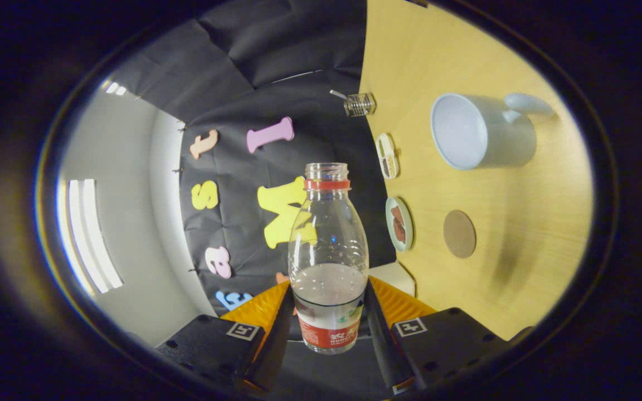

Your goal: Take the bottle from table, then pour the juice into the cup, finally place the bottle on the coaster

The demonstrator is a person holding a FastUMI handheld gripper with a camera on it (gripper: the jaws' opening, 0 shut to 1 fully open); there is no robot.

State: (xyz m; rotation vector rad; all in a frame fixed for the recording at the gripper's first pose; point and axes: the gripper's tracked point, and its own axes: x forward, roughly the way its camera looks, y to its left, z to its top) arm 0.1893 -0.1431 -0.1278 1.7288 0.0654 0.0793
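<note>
The bench (499, 267) appears rolled sideways in the gripper view, so its wooden top stands like a wall beside the bottle. The gripper (329, 312) clamps the bottle (328, 262) by its lower part, both fingers pressing its sides. The bottle is clear and uncapped, with pale juice filling only its lower part, and it is held off the bench. Beyond it, on the bench, a white cup (480, 132) stands empty. A round brown coaster (459, 234) lies near the cup, apart from it. Two small dishes (399, 224) sit along the bench's edge.
</note>
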